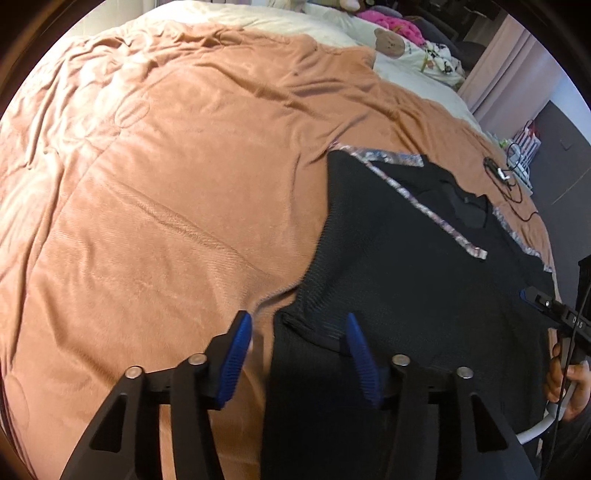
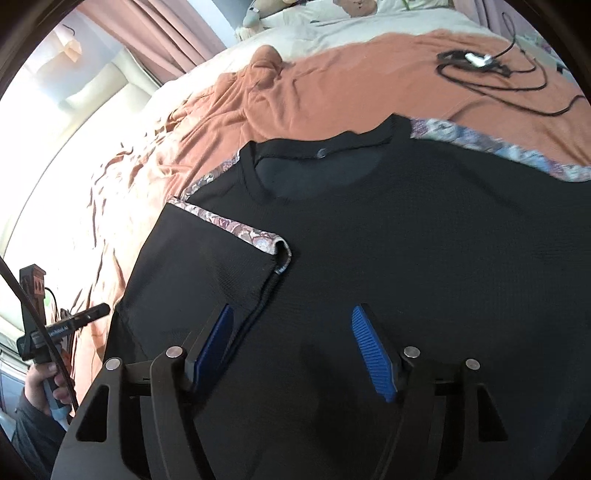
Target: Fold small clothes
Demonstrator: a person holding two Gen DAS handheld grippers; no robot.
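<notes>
A black top (image 2: 424, 236) with patterned sleeve trim (image 2: 236, 225) lies flat on an orange blanket (image 1: 166, 184). Its left sleeve is folded inward over the body. The top also shows in the left wrist view (image 1: 406, 258), at the right. My left gripper (image 1: 299, 325) is open and empty, its jaws straddling the top's lower left edge. My right gripper (image 2: 291, 317) is open and empty above the top's body, just right of the folded sleeve's edge. The right gripper's tip shows in the left wrist view (image 1: 535, 297), the left gripper's tip in the right wrist view (image 2: 92, 312).
A black cable (image 2: 487, 70) with a white part lies on the blanket beyond the top's collar. Pillows and soft toys (image 1: 388, 40) lie at the bed's head. Pink curtains (image 2: 155, 33) hang beside the bed. Bare blanket spreads left of the top.
</notes>
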